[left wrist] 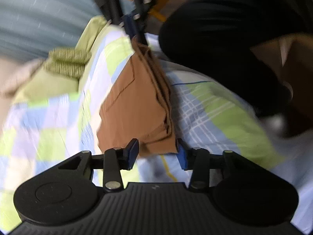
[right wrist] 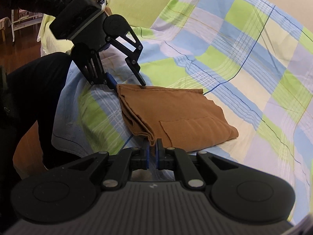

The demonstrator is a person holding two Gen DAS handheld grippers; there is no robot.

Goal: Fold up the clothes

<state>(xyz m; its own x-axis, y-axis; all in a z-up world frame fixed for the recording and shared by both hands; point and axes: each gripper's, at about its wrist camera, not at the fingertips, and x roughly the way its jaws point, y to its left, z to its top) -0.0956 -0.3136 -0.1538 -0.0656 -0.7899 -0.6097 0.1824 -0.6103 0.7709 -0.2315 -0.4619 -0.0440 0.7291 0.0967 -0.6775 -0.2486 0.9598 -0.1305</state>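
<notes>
A folded brown garment (right wrist: 180, 115) with a stitched pocket lies on a checked green, blue and white bedsheet (right wrist: 244, 58); it also shows in the left wrist view (left wrist: 137, 101). My right gripper (right wrist: 152, 146) is shut on the garment's near corner, at its layered edge. My left gripper (left wrist: 158, 152) is open, its blue pads on either side of the garment's other corner. In the right wrist view the left gripper (right wrist: 127, 83) stands at the garment's far corner, fingers spread. The right gripper (left wrist: 135, 33) appears at the garment's far end in the left wrist view.
The person's dark trousers (left wrist: 225, 29) stand at the bed edge. A green patterned folded cloth (left wrist: 66, 60) lies on the bed to the left. A plain green sheet (right wrist: 140, 2) covers the far bed. Wooden floor (right wrist: 11, 45) lies at the left.
</notes>
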